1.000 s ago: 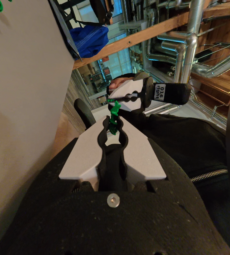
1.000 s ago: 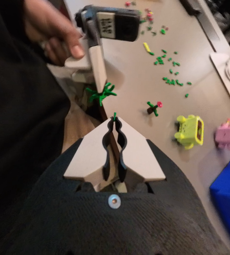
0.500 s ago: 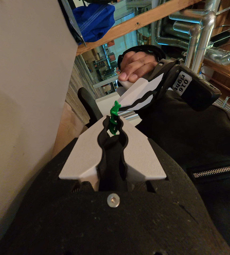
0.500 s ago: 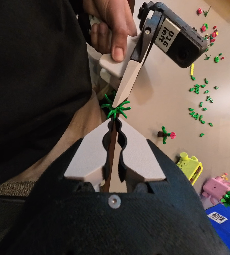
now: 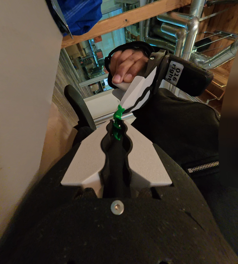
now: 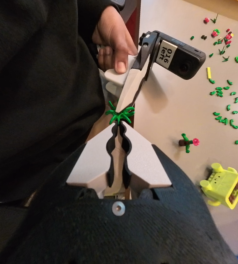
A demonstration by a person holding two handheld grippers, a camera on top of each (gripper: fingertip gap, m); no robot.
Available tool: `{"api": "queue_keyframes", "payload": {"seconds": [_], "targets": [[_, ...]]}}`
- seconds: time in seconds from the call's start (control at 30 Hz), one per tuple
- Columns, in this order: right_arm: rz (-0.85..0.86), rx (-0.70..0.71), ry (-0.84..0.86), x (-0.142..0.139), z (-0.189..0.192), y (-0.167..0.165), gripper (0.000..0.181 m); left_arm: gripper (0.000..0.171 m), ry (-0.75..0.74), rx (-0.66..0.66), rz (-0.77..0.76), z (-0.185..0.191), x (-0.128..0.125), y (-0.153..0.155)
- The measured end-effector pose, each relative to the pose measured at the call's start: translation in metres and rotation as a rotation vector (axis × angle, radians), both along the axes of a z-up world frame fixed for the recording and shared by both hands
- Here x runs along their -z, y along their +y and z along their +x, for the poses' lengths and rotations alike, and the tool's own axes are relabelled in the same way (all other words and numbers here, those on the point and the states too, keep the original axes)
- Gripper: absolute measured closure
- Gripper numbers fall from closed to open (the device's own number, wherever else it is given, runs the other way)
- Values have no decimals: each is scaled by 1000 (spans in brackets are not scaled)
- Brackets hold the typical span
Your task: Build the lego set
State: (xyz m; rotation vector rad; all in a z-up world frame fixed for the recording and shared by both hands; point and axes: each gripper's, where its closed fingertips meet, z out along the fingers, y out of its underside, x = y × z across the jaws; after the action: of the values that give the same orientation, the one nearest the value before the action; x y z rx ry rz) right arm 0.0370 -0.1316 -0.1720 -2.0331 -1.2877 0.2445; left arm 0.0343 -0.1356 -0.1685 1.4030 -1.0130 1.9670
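My left gripper (image 5: 117,121) is shut on a green lego leaf cluster (image 5: 117,129), held in the air over the person's lap beside the table edge. In the right wrist view the cluster (image 6: 122,115) spreads its curved leaves just past my right gripper (image 6: 118,124). The right gripper is shut on a thin green stem piece (image 6: 118,121), whose tip meets the middle of the cluster. The left gripper (image 6: 119,110) comes down onto the cluster from above. In the left wrist view the right gripper (image 5: 126,108) points at the cluster from the upper right.
The beige table (image 6: 165,121) lies to the right. On it are several loose green leaf pieces (image 6: 221,91), red flower pieces (image 6: 228,37), a yellow bar (image 6: 208,72), a small flower on a brown base (image 6: 188,142) and a lime-green block figure (image 6: 224,187). A black chair arm (image 5: 78,102) is behind. Only a small space, under 4 cm, lies between the two pairs of fingers. From either gripper's tips it is about 25 cm to the lime-green block figure (image 6: 224,187).
The right gripper has carried its green stem up to the leaf cluster in the left gripper; the two were apart a second ago and now touch. Both grippers turned in the hands.
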Motion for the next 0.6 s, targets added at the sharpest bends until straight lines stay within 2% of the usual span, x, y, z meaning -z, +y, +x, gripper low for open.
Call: {"api": "queue_keyframes", "payload": {"seconds": [0.5,0.6], "targets": [[-37,16,146,-9,-9,-7,181,164,-7,35,-33,-1,-3,-13],[-22,2,110,-8,-12,-7,181,163,-8,31,-34,-1,-3,-13]]}}
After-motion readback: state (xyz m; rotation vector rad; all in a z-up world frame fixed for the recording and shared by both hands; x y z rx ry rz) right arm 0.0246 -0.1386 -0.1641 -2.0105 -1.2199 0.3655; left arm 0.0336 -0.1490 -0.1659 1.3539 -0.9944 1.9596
